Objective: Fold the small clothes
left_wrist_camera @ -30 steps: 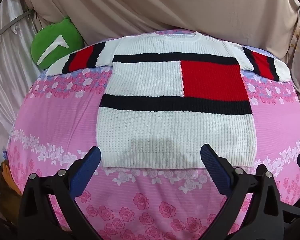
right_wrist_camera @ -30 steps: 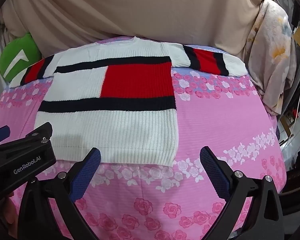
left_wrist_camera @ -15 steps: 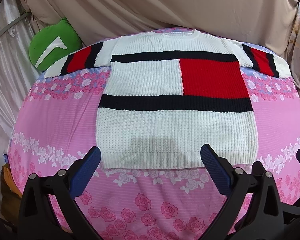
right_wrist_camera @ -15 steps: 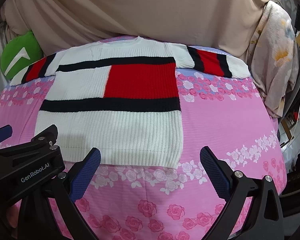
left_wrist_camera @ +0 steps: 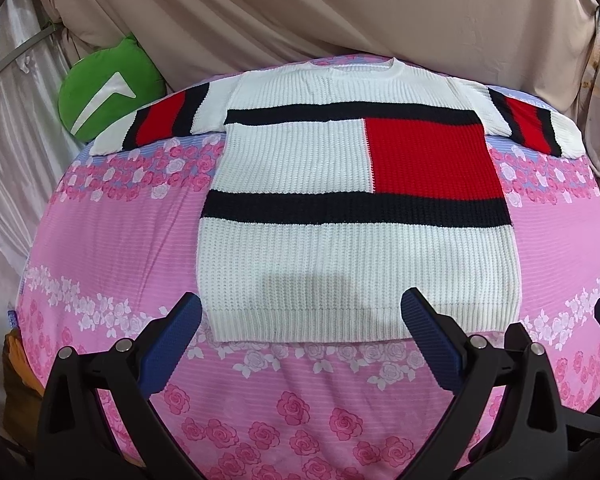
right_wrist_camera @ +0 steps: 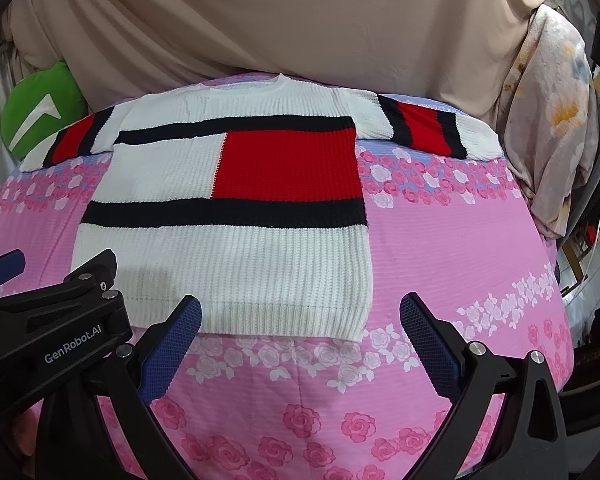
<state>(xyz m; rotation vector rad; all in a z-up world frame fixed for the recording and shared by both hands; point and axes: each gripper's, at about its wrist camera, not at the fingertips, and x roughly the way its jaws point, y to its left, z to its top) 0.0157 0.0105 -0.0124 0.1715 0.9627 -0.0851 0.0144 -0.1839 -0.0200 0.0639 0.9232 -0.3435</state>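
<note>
1. Sweater (left_wrist_camera: 356,248): white knit with navy bands and a red block, lying flat and face up on the bed (left_wrist_camera: 112,240), both sleeves spread sideways, neck at the far edge, hem nearest the cameras.
2. Left hand-held gripper (left_wrist_camera: 300,340): jaws spread wide and empty, held over the bed just short of the hem; the blue pads (left_wrist_camera: 170,344) flank the hem's middle span.
3. Right hand-held gripper (right_wrist_camera: 300,340): jaws likewise spread wide and empty, held near the hem's right corner; the left gripper's black body sits close beside it at lower left.
4. Bed: pink sheet printed with roses.
5. Green cushion (left_wrist_camera: 108,92): at the far left, behind the left sleeve.
6. Beige drape (right_wrist_camera: 300,20): hangs behind the bed.
</note>
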